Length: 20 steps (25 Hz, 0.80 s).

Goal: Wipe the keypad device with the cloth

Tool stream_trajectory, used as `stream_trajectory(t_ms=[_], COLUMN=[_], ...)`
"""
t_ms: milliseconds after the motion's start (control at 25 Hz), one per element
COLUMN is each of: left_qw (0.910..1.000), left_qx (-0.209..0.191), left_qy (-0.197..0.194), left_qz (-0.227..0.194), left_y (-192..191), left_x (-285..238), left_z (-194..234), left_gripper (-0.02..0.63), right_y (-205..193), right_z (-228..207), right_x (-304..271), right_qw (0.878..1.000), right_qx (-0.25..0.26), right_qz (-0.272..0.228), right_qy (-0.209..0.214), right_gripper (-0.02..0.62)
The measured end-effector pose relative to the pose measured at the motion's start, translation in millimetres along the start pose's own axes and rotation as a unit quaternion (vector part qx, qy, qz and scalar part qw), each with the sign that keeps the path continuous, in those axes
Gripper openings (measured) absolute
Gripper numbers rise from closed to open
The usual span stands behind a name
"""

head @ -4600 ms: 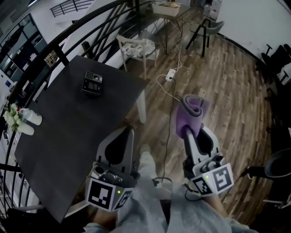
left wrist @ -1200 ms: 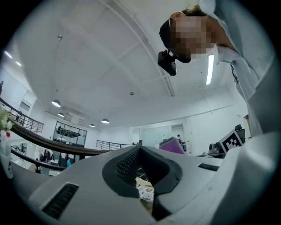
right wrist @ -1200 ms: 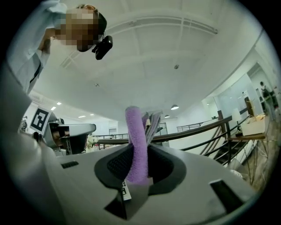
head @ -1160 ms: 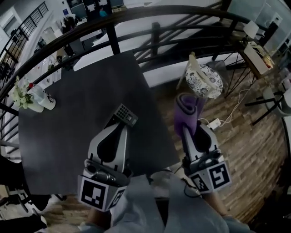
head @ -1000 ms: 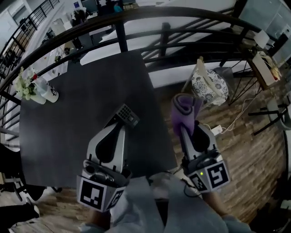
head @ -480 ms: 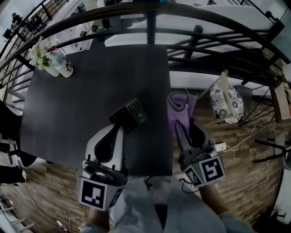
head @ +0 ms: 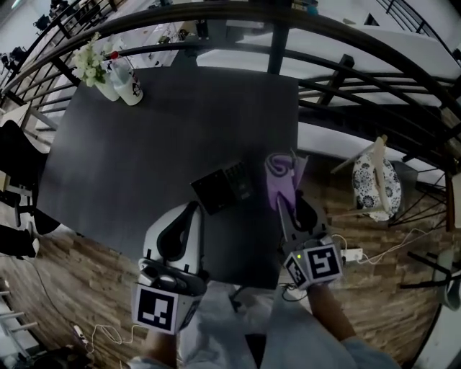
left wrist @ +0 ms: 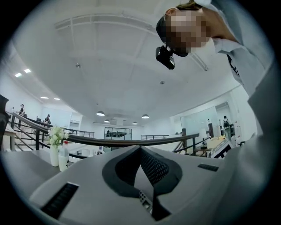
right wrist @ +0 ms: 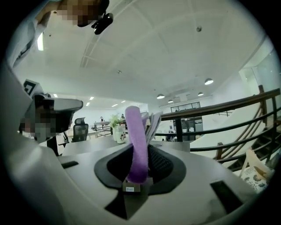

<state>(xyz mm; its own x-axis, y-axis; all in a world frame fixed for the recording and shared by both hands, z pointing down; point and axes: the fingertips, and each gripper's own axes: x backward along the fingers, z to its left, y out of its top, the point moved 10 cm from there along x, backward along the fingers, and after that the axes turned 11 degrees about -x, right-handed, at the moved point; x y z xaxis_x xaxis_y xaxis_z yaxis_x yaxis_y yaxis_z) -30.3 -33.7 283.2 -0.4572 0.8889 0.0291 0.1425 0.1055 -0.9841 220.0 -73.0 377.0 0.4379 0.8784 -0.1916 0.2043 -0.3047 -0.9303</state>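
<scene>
The black keypad device (head: 222, 189) lies flat on the dark table (head: 144, 144), near its front right corner. My left gripper (head: 193, 207) hovers just short of the device's near left side, shut with nothing in it (left wrist: 140, 148). To the device's right, my right gripper (head: 282, 204) is shut on a rolled purple cloth (head: 281, 173), which sticks up past the jaws above the table's right edge. In the right gripper view the cloth (right wrist: 134, 132) stands upright between the jaws of the gripper (right wrist: 139, 154). Neither gripper view shows the device.
A vase of white flowers (head: 94, 68) and a bottle (head: 128, 83) stand at the table's far left corner. A black railing (head: 288, 21) curves behind the table. A chair with a patterned cushion (head: 374, 184) and a power strip (head: 353, 254) are on the wooden floor at right.
The view has swung round to face the table squarely. Both grippers have come closer to the keypad device, which now lies between their tips. The cloth has stayed in the right gripper.
</scene>
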Motion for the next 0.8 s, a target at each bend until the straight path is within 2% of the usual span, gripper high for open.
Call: stream_trajectory(t_ms=[520,800], left_qw=[0.9988,0.9982], left_qx=[-0.004,-0.006], left_qy=[0.043,0.052], left_qz=[0.022,0.030], left_y=[-14,-17], left_x=[24,29], left_z=[21,30], left_gripper=[0.012,0.012], right_y=[-52,-70], right_z=[5,9], right_x=[-72,-92], right_qw=[0.998,0.994], right_qx=[0.033,0.047], right_qz=[0.050,0.095], right_qy=[-0.007,-0.029], right_gripper=[0.095,0.095])
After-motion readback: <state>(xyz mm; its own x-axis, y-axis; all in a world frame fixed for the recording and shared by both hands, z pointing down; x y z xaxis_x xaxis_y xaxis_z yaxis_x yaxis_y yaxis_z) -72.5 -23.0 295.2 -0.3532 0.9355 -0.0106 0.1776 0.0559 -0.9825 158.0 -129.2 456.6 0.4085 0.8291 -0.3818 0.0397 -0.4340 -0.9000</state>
